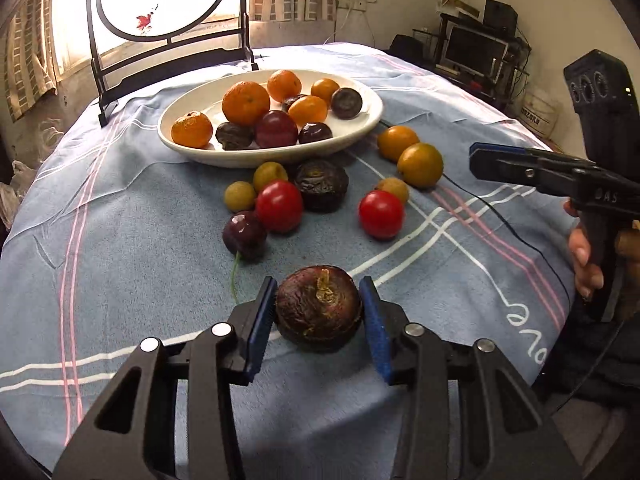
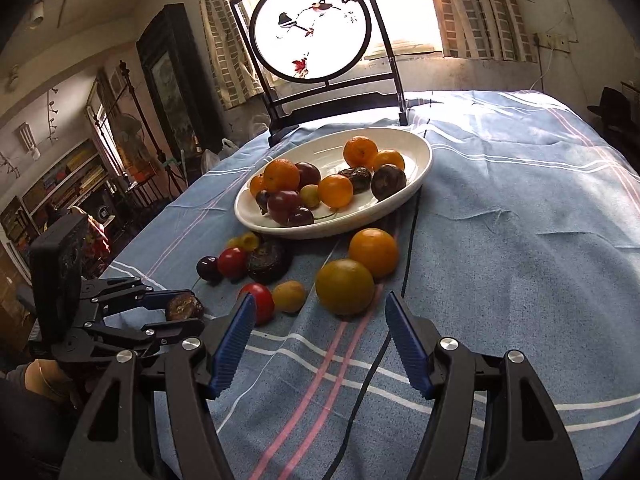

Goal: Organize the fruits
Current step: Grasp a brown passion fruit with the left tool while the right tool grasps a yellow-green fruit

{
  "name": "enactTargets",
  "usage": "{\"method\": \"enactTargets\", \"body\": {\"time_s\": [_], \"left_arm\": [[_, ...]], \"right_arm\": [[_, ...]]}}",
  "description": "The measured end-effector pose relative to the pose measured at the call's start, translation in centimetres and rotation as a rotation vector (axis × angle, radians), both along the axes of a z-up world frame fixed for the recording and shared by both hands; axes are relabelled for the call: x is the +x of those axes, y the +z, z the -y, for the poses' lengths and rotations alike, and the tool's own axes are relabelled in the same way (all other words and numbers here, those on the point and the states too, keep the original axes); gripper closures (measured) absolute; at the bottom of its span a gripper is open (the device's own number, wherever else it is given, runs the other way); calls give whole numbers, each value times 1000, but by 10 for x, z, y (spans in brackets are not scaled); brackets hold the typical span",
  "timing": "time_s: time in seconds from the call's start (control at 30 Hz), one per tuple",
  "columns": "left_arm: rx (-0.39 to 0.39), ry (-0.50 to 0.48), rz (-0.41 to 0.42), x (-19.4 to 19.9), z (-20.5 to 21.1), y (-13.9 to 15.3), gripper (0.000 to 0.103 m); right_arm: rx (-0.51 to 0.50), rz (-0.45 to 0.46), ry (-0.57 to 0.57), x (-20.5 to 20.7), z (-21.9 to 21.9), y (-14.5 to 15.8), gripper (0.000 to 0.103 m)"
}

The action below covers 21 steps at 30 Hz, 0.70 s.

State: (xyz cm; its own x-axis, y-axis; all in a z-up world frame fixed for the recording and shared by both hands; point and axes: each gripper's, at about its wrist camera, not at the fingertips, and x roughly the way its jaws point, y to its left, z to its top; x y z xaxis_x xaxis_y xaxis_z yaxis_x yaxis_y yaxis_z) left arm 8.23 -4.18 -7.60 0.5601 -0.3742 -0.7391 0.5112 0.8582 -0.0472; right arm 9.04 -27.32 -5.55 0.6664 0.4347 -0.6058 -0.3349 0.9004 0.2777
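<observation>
Fruits lie all over the blue cloth (image 1: 120, 208), and my left gripper (image 1: 319, 312) has its ribbed blue pads pressed on either side of one: a dark, wrinkled fruit (image 1: 319, 307), squat and round, leathery maroon skin with a dry tan stem stub on top, low in the centre of the left wrist view. From the right wrist view it sits at lower left, pinched between the black linkages.

My right gripper (image 2: 320, 344) hangs wide apart with nothing between its serrated blue pads, bottom centre of its own view; just above the gap sits a big smooth greenish-orange citrus (image 2: 345, 287), touching a brighter orange one (image 2: 373, 252) above it.

Mid-frame in the left view: two glossy red tomatoes (image 1: 279, 206), a deep purple plum (image 1: 245, 234) with a green stem, small matte yellow fruits (image 1: 239, 196), another crinkled dark one (image 1: 321, 185).

Above them, a white oval ceramic dish (image 1: 188, 148), smooth and shallow, holds dimpled mandarins, plums and more dark shrivelled fruit. The cloth is soft, creased, striped pink and white.
</observation>
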Motion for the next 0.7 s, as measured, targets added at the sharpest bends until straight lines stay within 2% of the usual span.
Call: {"method": "enactTargets", "body": {"time_s": [0.17, 0.3, 0.43, 0.5, 0.6, 0.7], "left_arm": [[-46, -18, 74, -28, -6, 25, 62], [-50, -13, 87, -33, -10, 31, 62], [-59, -9, 77, -29, -12, 29, 62], [-64, -12, 76, -30, -12, 28, 62], [-70, -11, 75, -29, -14, 28, 62], [-78, -3, 73, -26, -17, 28, 62]], "right_arm": [[-39, -4, 3, 0, -7, 0, 36], [-121, -57, -19, 11, -17, -4, 36], [-200, -72, -25, 27, -30, -5, 36], [-214, -90, -35, 37, -33, -7, 41], [-206, -143, -32, 51, -35, -13, 62], [-165, -160, -29, 52, -30, -14, 63]]}}
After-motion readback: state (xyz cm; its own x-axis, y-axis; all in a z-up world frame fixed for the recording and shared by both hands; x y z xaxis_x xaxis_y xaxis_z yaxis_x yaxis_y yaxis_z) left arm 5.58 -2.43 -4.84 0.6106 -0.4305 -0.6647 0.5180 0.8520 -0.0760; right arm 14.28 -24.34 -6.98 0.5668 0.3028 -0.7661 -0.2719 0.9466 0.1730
